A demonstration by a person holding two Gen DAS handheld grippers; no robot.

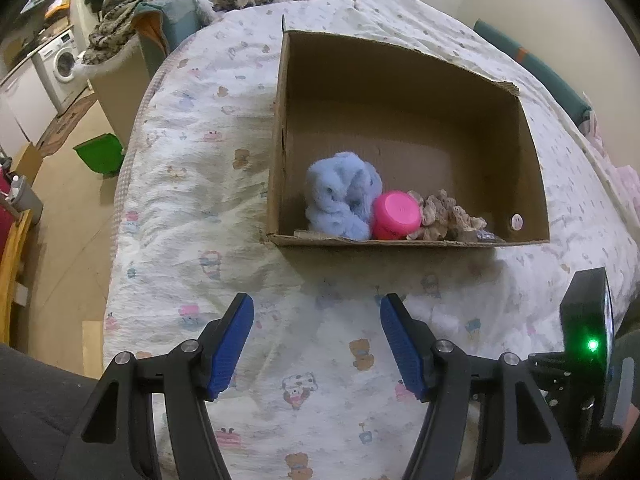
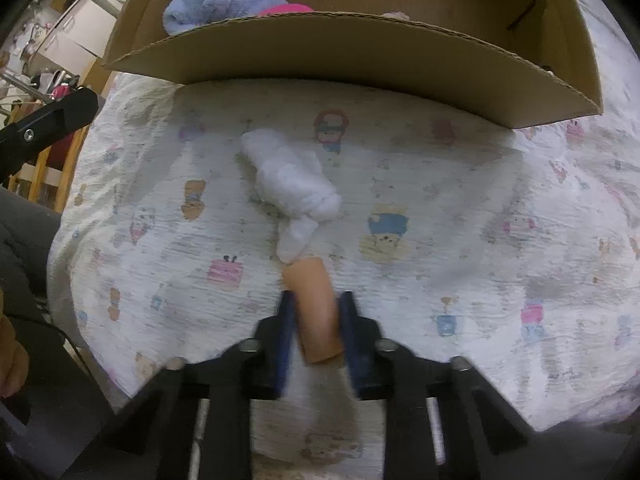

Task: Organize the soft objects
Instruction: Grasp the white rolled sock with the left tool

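**Right gripper clamped on a tan tube, left gripper spread over the bed**

The right gripper [image 2: 316,320] points steeply down at a bed and is clenched on a short tan tube [image 2: 314,312]. Its blue pads [image 2: 286,332] press the tube from the left and the right. No earlier picture is given, so only this grip can be told. A white soft roll [image 2: 290,176], knotted at its near end, lies on the printed bedsheet [image 2: 460,208] just beyond the tube; its white tail reaches the tube's far end, and whether the two are joined cannot be told.

The left gripper [image 1: 316,344] hangs over the same sheet with its jaws spread apart and nothing between them. Its blue pads [image 1: 230,344] stand well apart.

Farther off sits an open cardboard box [image 1: 520,152] on the bed. Inside, against its near wall, lie a fluffy blue soft toy [image 1: 340,196] at the left, a pink round cup [image 1: 396,214] touching it in the middle, and a beige frilly scrunchie [image 1: 444,216] at the right.

Off the bed's left side, on the floor, stands a green bin [image 1: 98,156], and a washing machine [image 1: 64,62] stands far left.
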